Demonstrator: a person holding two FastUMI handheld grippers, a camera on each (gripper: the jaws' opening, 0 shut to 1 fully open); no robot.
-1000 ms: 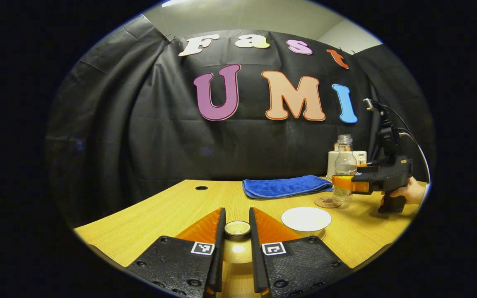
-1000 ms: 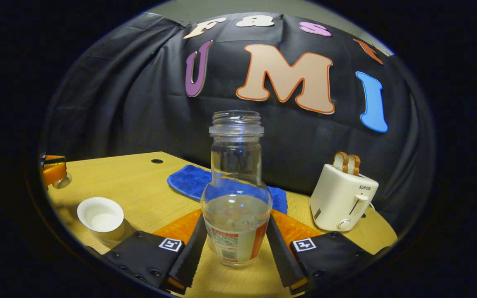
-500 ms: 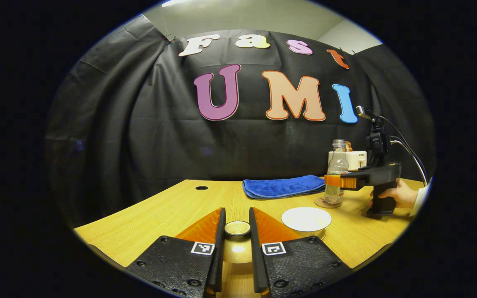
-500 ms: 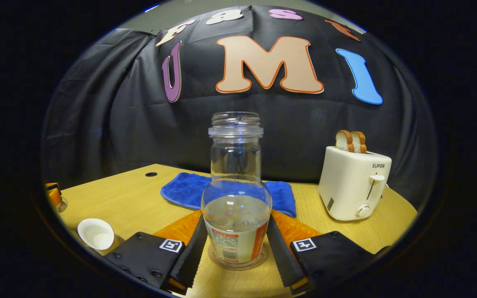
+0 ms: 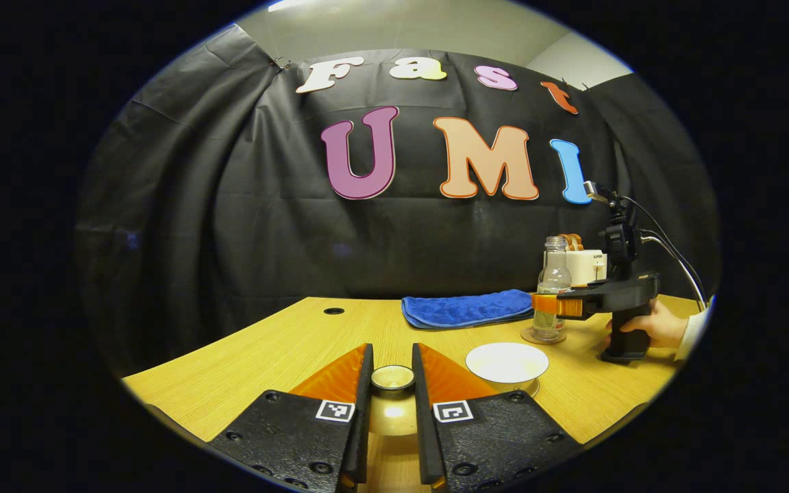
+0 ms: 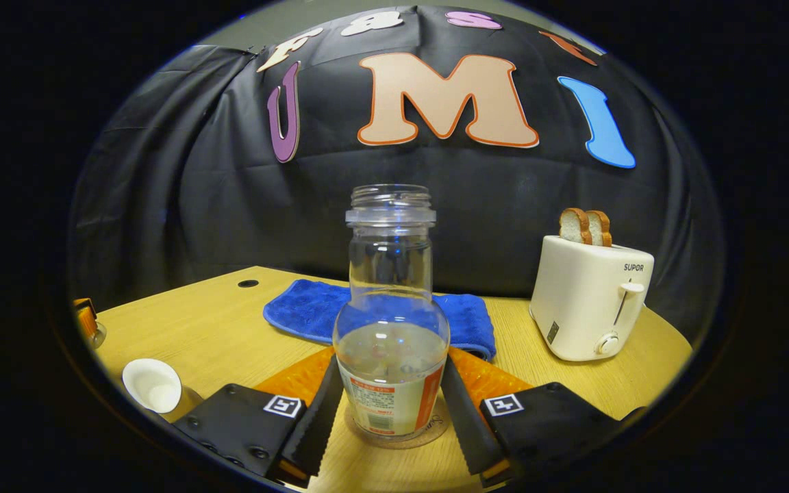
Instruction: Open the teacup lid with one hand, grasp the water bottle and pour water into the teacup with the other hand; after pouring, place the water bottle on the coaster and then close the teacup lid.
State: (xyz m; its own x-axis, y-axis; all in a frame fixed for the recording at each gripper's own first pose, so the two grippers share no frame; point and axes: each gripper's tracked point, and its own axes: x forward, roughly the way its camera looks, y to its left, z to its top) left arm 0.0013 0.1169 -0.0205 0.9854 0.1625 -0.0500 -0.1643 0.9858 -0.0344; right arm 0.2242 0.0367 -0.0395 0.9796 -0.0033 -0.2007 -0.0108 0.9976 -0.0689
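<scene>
Right gripper [image 6: 389, 411] clamped on upright water bottle [image 6: 390, 342] atop coaster [image 6: 429, 436]; left gripper [image 5: 392, 397] pinching lid [image 5: 392, 377], open teacup [image 5: 506, 363] just right of its fingers

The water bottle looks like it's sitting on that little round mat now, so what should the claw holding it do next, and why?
Probably open the right claw and let go. The water bottle stands upright on the coaster, both fingers pressed on its sides. The teacup sits uncovered, and the left claw holds its lid, waiting to close it.

Black screw-studded tongs [image 6: 387, 411] with orange finger backs and square markers.
</scene>
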